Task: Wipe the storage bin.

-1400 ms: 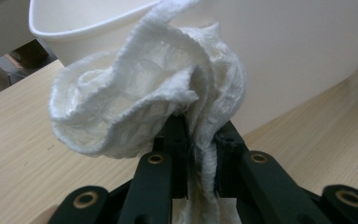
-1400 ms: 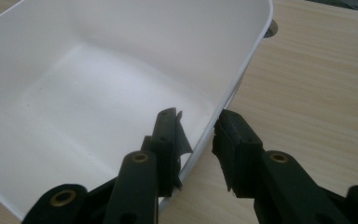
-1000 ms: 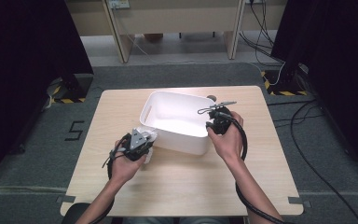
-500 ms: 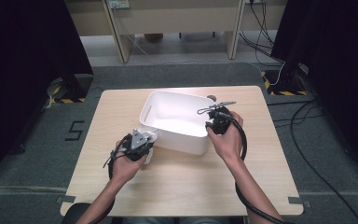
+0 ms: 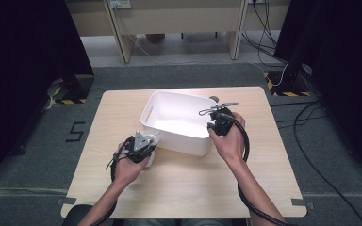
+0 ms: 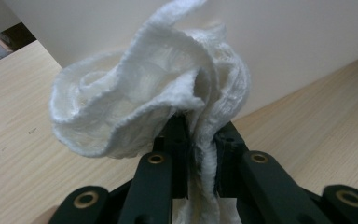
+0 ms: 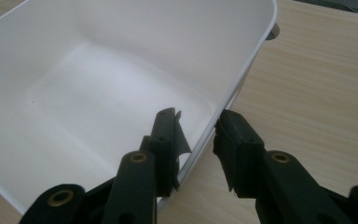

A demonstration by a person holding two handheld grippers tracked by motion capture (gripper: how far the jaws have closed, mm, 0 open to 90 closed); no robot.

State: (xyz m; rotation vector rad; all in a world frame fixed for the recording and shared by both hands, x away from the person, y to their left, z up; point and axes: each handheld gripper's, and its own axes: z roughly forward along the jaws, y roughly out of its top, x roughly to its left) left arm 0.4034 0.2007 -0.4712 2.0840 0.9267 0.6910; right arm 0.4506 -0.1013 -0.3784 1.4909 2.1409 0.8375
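White knitted cloth [image 6: 158, 88], bunched into loose folds, is pinched in the left gripper [image 6: 200, 135]: its jaws stand almost fully closed with a strand of the fabric running down between them, the bulk of it blooming above and to the left of the tips. In the high view the left gripper [image 5: 140, 147] sits low over the wooden table [image 5: 122, 108], just beside the near wall of the white plastic bin [image 5: 179, 139], at its left corner. Cloth is outside the bin, close against that wall; whether it touches the wall cannot be told.

Right gripper [image 7: 198, 135] straddles the bin [image 7: 121, 74] rim at the right-hand near corner: one jaw inside the wall, one outside, roughly half open. The inner jaw lies close to the wall; the outer one shows a clear gap, so no firm clamp is read. In the high view the right gripper [image 5: 219, 125] is at that corner, hand behind it.

Key relation: the bin's open mouth lies up and beyond the cloth, across the near wall. The bin's long axis runs roughly left to right across the table, slightly skewed. The left hand, carrying the cloth, is the nearer one for a drop.

Judgement: the cloth would need to rise above the rim, then travel forward over the wall before release. A trailing fold could catch the rim. The right gripper looks placed to steady the bin.
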